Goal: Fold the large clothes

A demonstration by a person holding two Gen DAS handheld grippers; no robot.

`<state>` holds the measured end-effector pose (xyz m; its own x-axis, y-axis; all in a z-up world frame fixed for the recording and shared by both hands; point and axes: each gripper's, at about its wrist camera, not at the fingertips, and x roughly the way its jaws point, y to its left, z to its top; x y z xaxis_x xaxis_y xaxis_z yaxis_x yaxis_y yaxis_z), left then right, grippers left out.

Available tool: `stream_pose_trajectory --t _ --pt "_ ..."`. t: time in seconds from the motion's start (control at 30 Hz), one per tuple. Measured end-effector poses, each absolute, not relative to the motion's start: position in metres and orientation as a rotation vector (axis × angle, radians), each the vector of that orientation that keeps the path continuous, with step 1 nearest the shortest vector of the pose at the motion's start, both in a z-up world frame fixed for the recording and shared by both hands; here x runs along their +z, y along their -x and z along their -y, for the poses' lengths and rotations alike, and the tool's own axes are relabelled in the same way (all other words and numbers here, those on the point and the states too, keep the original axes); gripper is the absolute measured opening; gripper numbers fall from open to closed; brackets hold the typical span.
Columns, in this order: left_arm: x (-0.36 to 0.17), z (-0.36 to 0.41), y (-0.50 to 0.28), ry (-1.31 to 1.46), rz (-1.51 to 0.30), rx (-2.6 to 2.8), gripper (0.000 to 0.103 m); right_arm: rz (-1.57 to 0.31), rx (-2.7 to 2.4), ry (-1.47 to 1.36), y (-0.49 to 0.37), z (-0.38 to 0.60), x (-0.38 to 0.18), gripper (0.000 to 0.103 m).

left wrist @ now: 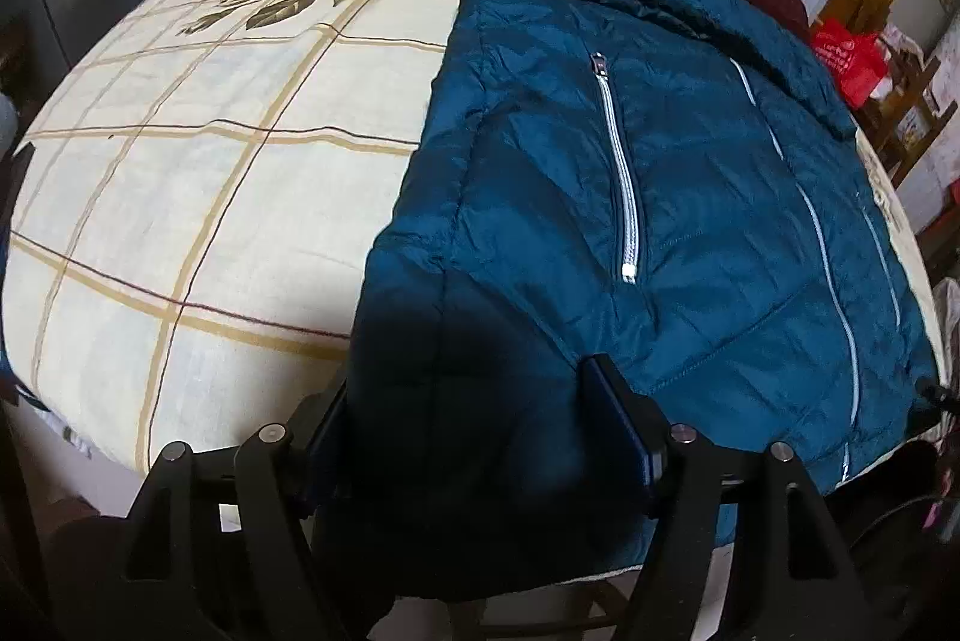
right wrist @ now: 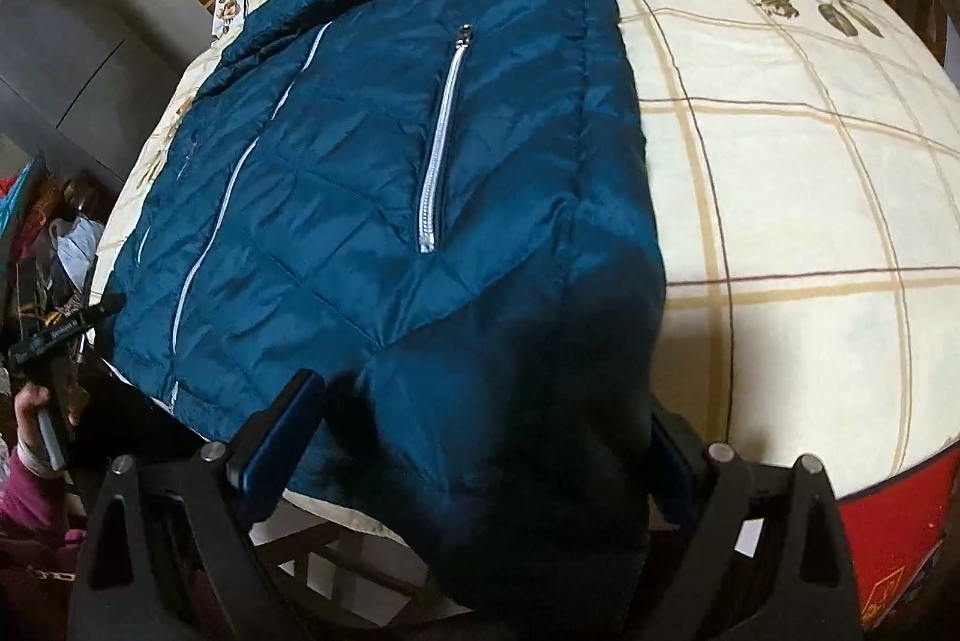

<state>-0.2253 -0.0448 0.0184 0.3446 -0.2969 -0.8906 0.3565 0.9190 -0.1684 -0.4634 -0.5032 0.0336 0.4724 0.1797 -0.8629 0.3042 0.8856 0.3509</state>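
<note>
Left wrist view: left gripper (left wrist: 474, 455) low at the bed (left wrist: 180, 197) edge, jaws apart around the teal jacket (left wrist: 660, 221) hem; right gripper (right wrist: 480, 437) likewise straddles the jacket's other corner

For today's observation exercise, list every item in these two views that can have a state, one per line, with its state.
Jacket: spread front up on the bed, unfolded.
Pocket zip: closed.
Left gripper: open, jacket's corner between its fingers.
Right gripper: open, jacket's other corner between its fingers.
Bedspread: laid flat.
</note>
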Motion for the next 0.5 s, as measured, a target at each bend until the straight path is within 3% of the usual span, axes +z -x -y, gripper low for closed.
stream_pose_trajectory --t 0.37,0.5 --pt "0.017 0.049 0.230 -0.084 -1.132 -0.419 0.096 -1.103 -0.088 -0.513 0.449 0.519 0.032 0.098" --pt "0.016 0.052 0.233 -0.102 -1.111 -0.407 0.097 -1.075 -0.054 -0.442 0.447 0.499 0.034 0.082"
